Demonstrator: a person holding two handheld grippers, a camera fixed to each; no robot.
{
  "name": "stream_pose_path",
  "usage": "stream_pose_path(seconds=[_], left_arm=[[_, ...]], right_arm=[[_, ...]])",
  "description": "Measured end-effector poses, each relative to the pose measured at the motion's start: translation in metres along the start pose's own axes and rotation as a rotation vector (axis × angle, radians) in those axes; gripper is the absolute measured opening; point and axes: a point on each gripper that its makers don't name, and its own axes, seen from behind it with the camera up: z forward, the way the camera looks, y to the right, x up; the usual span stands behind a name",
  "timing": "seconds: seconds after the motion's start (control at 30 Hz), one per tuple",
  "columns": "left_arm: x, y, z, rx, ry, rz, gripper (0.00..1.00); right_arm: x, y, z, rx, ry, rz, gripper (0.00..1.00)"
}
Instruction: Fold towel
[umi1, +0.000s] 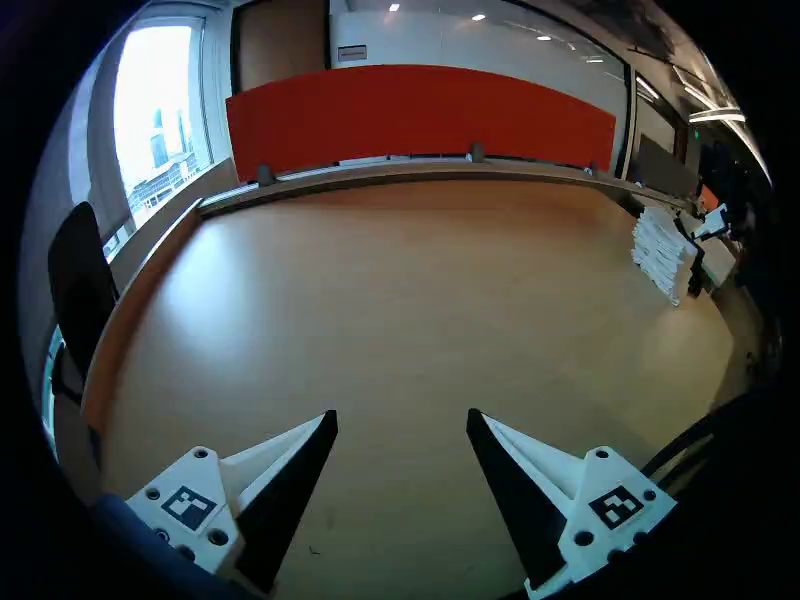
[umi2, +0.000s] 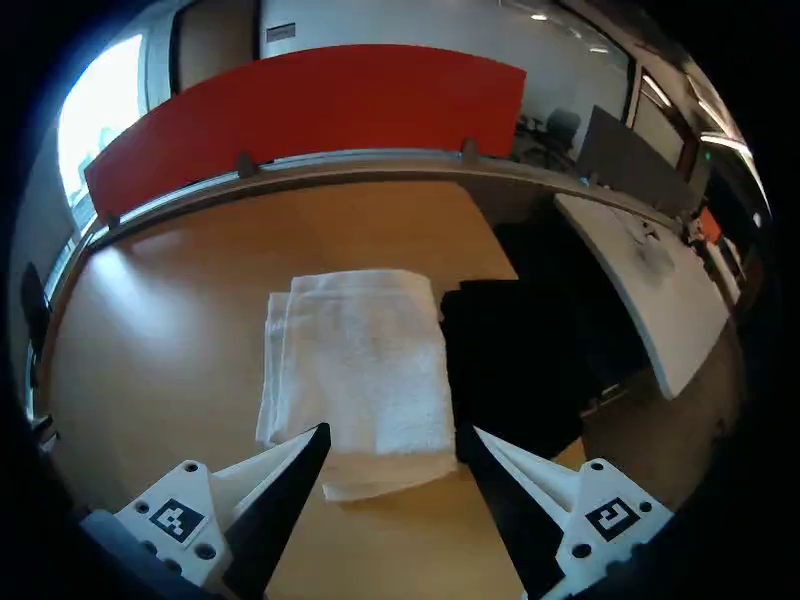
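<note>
Spread jaws, empty, on left gripper (umi1: 401, 412) and right gripper (umi2: 397, 428). Folded towel (umi2: 365, 360) ahead of right gripper, long axis pointing toward red partition (umi2: 300, 100). On wooden counter (umi1: 400, 300), window (umi1: 160, 130) at its side.

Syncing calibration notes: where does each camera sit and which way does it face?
Left gripper view: rides the left gripper, faces across the table toward the red partition; own open fingers at bottom.
Right gripper view: rides the right gripper, tilted down at the folded towel; own open fingers at bottom.
Shared: table, red partition; probably the towel, far right in left gripper view.
</note>
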Motion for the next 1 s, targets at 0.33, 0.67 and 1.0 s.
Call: stream_pose_path(seconds=[0.33, 0.67, 1.0], left_arm=[[0.000, -0.001, 0.000, 0.002, -0.002, -0.001, 0.96], [0.000, -0.003, -0.001, 0.003, 0.001, -0.006, 0.96], [-0.001, -0.003, -0.002, 0.002, 0.003, -0.007, 0.96]], right_arm=[[0.023, -0.010, -0.005, -0.031, 0.112, 0.034, 1.00], [0.051, -0.018, -0.014, -0.043, 0.257, 0.106, 1.00], [0.079, -0.015, -0.026, -0.088, 0.430, 0.149, 1.00]])
